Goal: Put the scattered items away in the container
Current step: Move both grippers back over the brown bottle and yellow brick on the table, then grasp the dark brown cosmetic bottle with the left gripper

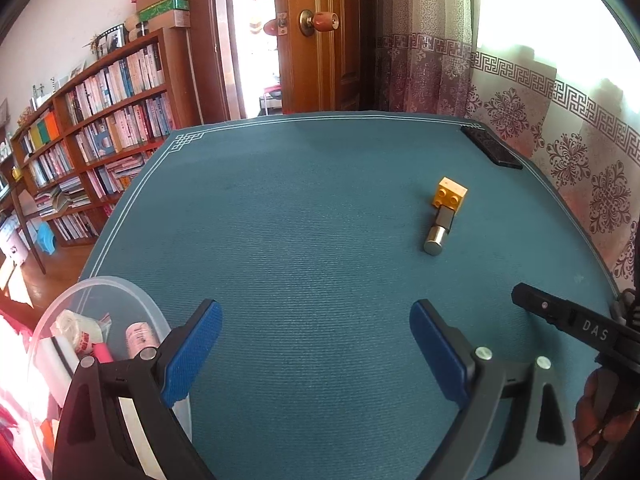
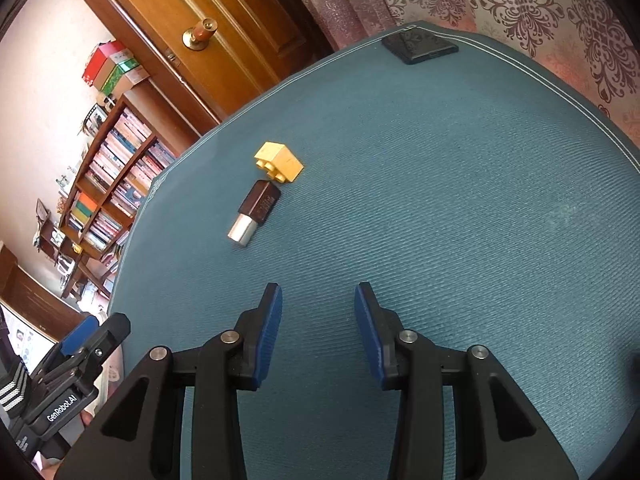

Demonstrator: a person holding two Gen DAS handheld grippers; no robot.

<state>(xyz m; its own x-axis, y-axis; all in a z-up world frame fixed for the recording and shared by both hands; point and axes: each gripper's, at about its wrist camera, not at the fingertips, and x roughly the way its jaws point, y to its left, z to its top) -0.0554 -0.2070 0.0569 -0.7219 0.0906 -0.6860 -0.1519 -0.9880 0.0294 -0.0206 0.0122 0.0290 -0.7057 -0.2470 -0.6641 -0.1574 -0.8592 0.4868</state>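
Observation:
A yellow toy brick (image 1: 450, 194) (image 2: 279, 161) lies on the blue mat, touching a small black and silver cylinder (image 1: 439, 230) (image 2: 256, 213) lying on its side. A clear plastic container (image 1: 132, 300) sits at the mat's near left edge, holding several small items. My left gripper (image 1: 316, 354) is open and empty beside the container, well short of the brick. My right gripper (image 2: 318, 330) is open and empty, with the cylinder ahead and to its left. Its black tip (image 1: 560, 316) shows at the right of the left wrist view.
A flat black case (image 1: 490, 146) (image 2: 420, 46) lies at the mat's far right corner. Patterned curtains hang close along the right edge. A bookshelf (image 1: 100, 128) and a wooden door (image 1: 320, 36) stand beyond the table. A hand (image 1: 600, 416) holds the right gripper.

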